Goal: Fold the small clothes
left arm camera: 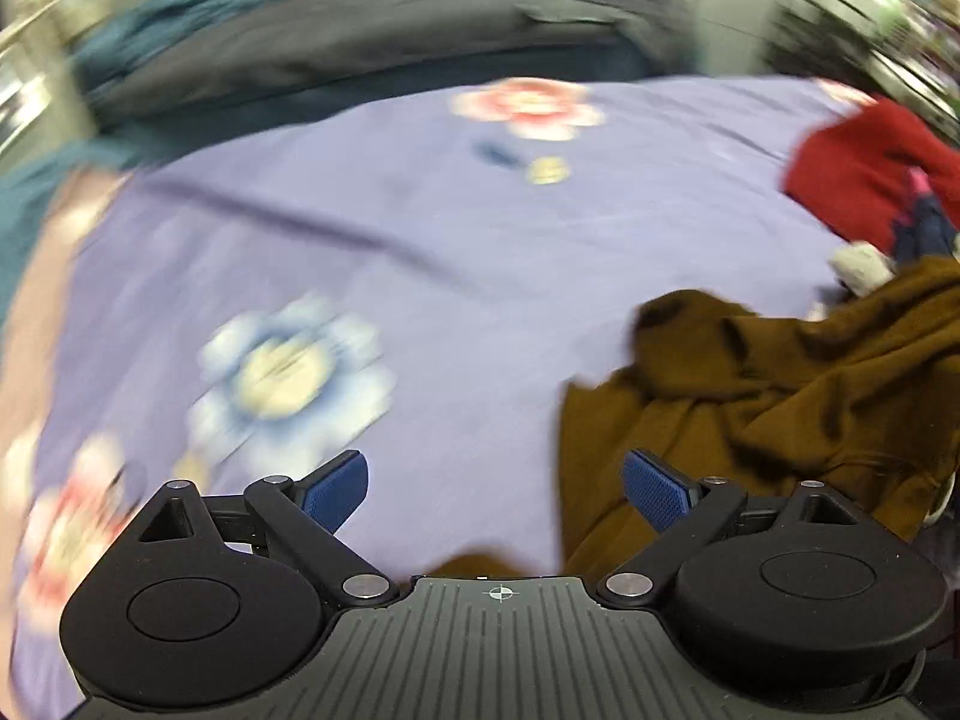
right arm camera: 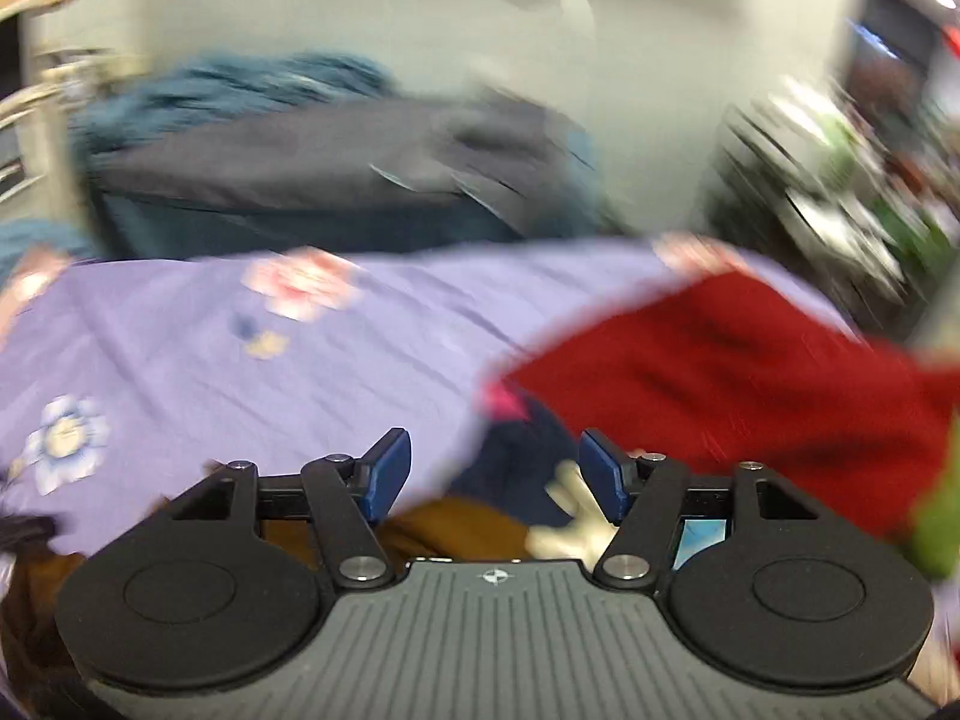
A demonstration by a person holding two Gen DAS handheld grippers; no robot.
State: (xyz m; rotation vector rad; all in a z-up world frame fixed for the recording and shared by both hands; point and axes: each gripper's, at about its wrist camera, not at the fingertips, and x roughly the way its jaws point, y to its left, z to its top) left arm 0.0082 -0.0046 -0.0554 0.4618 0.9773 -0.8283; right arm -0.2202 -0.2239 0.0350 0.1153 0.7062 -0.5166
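A crumpled brown garment (left arm camera: 768, 396) lies on the purple flowered bedsheet (left arm camera: 480, 252) at the right of the left wrist view. My left gripper (left arm camera: 495, 492) is open and empty, its right finger over the brown cloth's edge. A red garment (left arm camera: 858, 174) lies beyond it. In the right wrist view the red garment (right arm camera: 720, 378) fills the right side, with a navy piece (right arm camera: 516, 468) and a white print (right arm camera: 570, 516) between the fingers. My right gripper (right arm camera: 495, 474) is open and empty above this pile. Both views are motion-blurred.
A dark grey and teal heap of bedding (left arm camera: 360, 30) lies along the bed's far edge, also in the right wrist view (right arm camera: 312, 168). Cluttered shelves (right arm camera: 840, 168) stand at the right. A green item (right arm camera: 942, 510) sits at the far right.
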